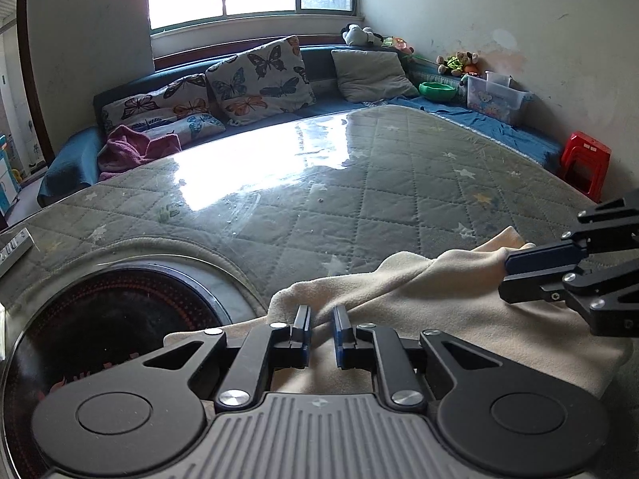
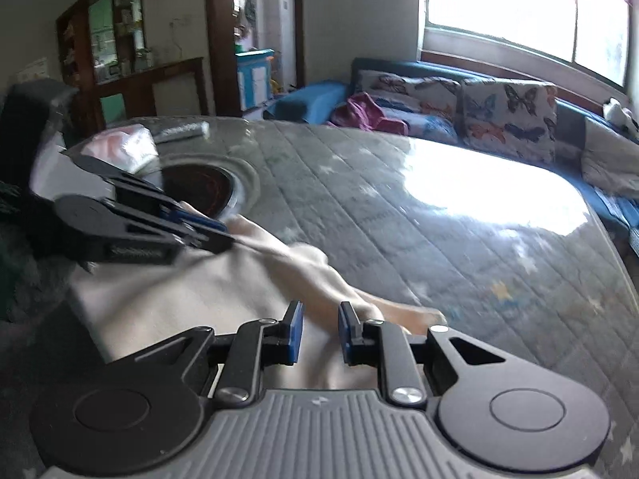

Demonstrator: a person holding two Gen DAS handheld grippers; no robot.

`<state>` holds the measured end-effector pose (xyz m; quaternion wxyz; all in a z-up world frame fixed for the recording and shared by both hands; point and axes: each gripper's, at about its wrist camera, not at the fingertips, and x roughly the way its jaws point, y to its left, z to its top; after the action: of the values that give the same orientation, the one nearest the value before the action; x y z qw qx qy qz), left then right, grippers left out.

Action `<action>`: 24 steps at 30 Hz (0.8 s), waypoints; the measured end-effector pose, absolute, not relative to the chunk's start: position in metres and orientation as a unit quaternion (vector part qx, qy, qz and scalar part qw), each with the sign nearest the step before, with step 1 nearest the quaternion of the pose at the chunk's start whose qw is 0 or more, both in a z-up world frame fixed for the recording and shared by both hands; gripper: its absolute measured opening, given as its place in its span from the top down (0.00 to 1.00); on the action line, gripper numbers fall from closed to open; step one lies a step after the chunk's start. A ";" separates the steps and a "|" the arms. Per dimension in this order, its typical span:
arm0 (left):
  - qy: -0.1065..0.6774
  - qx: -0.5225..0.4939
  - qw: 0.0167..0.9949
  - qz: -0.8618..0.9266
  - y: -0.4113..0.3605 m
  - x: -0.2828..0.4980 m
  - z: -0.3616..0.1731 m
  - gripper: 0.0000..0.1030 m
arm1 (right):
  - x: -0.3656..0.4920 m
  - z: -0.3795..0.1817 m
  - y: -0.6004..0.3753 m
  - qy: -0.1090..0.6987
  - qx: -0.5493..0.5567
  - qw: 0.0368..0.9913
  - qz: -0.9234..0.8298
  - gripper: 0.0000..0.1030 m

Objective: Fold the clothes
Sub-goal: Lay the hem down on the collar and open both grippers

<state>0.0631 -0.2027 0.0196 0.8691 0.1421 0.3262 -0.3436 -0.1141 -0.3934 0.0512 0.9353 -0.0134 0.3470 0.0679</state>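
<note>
Cream garment (image 1: 419,311) lies bunched at the near edge of the quilted table (image 1: 359,183); left gripper (image 1: 321,321) and right gripper (image 2: 319,319) both hover over it, jaws parted, grasping nothing; folding seems barely begun; next, pinch two edges

Glass-topped quilted table (image 1: 359,199): cream garment (image 1: 419,299), remote (image 1: 14,245).

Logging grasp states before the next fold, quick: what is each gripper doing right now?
Left gripper: open, fingers apart over the cream cloth, nothing pinched.
Right gripper: open, above the same cloth, nothing held.
</note>
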 end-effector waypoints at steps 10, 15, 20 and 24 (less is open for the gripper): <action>0.325 0.144 0.872 -0.337 -0.206 0.062 0.020 0.87 | -0.109 0.047 -0.408 0.336 0.005 0.941 0.037 0.83; 0.326 0.141 0.873 -0.335 -0.205 0.062 0.020 0.86 | -0.093 0.051 -0.393 0.332 0.004 0.941 0.069 0.87; 0.322 0.138 0.875 -0.333 -0.201 0.059 0.023 0.82 | -0.069 0.038 -0.387 0.352 -0.004 0.934 0.068 0.89; 0.300 0.129 0.882 -0.341 -0.192 0.042 0.034 0.78 | -0.076 0.048 -0.388 0.340 -0.007 0.938 0.069 0.89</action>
<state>0.0423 -0.1917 0.0338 0.8816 0.1286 0.3000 -0.3411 -0.0764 -0.3879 0.0482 0.9377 -0.0070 0.3404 0.0688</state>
